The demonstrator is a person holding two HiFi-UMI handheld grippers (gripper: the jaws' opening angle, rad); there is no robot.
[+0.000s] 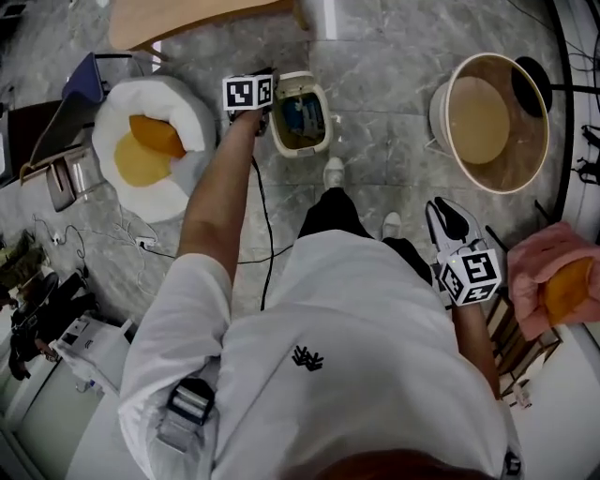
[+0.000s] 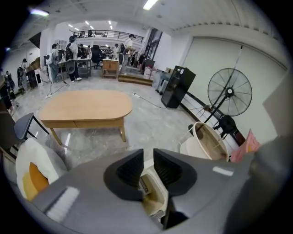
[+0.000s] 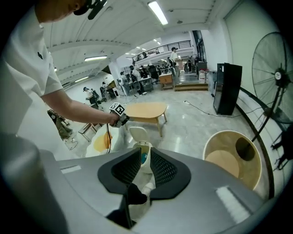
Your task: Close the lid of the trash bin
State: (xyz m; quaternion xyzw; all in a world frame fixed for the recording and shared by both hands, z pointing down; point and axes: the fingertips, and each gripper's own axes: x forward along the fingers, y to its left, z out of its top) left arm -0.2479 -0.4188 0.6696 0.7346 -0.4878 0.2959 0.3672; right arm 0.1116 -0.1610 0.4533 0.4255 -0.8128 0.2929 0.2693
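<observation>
A small cream trash bin (image 1: 300, 117) stands on the grey floor in front of the person's feet, its mouth open and something blue inside. From the right gripper view its lid (image 3: 137, 133) stands upright behind the opening. My left gripper (image 1: 266, 101) is held out on a straight arm at the bin's left rim, beside the lid. Its jaws are shut to a thin slit, through which the bin (image 2: 154, 194) shows just beneath; I cannot tell whether they touch it. My right gripper (image 1: 454, 223) hangs by the person's right side, away from the bin, shut on nothing.
A white and yellow egg-shaped cushion (image 1: 150, 150) lies left of the bin. A round wooden tub (image 1: 487, 117) sits to the right, a low wooden table (image 1: 187, 19) beyond. A black cable (image 1: 267, 234) runs across the floor. A pink cushion (image 1: 562, 281) is at the right edge.
</observation>
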